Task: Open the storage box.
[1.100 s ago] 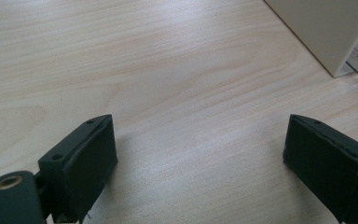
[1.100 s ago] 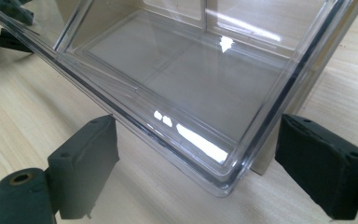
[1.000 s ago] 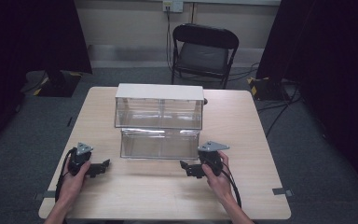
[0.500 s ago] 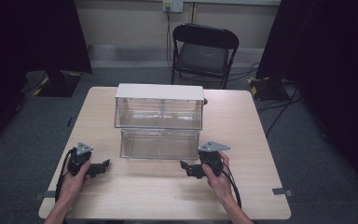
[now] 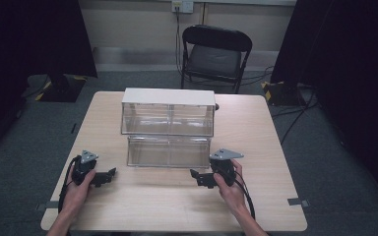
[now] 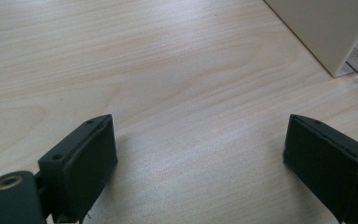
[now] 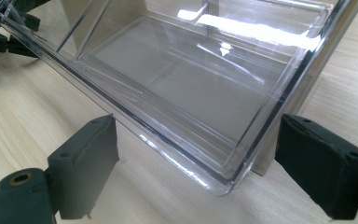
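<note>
Clear drawer (image 5: 169, 151), white-topped cabinet (image 5: 167, 96), pale wood-grain table (image 5: 261, 132), black chair (image 5: 215, 51)

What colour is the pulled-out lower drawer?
Clear, see-through plastic: the drawer shows the table's wood through it. Best seen in the right gripper view.

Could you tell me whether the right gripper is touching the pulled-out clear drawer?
Apart. In the right gripper view, the open right gripper has bare table showing between each jaw and the clear drawer, whose corner reaches toward the gap.
</note>
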Motion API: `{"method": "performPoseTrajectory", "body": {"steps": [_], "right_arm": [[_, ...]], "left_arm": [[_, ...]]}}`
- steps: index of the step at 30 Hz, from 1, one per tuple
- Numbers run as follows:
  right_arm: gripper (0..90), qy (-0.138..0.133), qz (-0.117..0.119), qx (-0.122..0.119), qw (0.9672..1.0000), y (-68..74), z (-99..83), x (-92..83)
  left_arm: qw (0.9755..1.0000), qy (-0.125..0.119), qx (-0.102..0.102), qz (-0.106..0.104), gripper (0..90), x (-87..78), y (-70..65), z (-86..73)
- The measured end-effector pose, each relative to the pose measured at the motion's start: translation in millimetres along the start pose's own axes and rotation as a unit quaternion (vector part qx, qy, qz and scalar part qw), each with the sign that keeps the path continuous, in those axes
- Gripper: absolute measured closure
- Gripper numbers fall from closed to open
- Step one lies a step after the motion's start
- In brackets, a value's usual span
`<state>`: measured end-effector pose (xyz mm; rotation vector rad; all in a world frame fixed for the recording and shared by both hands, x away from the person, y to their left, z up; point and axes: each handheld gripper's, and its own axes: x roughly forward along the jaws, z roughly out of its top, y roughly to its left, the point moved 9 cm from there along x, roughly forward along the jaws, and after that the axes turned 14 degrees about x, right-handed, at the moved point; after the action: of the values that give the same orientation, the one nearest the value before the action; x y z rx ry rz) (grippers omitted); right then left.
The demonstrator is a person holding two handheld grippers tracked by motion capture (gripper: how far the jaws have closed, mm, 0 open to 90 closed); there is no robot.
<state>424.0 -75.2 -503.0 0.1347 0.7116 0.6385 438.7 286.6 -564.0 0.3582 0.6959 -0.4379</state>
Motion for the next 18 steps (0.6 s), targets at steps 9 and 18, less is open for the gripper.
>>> {"method": "performPoseTrajectory", "body": {"steps": [9, 18], "right_arm": [[12.7, -0.003, 0.000, -0.004, 1.0000, 1.3, 1.4, -2.1], [12.7, -0.004, -0.001, -0.007, 1.0000, 2.2, 2.6, -3.8]], "left_arm": [[1.0000, 0.000, -0.001, 0.000, 9.0, 0.0, -0.1, 0.0], [1.0000, 0.000, -0.001, 0.000, 9.0, 0.0, 0.0, 0.0]]}}
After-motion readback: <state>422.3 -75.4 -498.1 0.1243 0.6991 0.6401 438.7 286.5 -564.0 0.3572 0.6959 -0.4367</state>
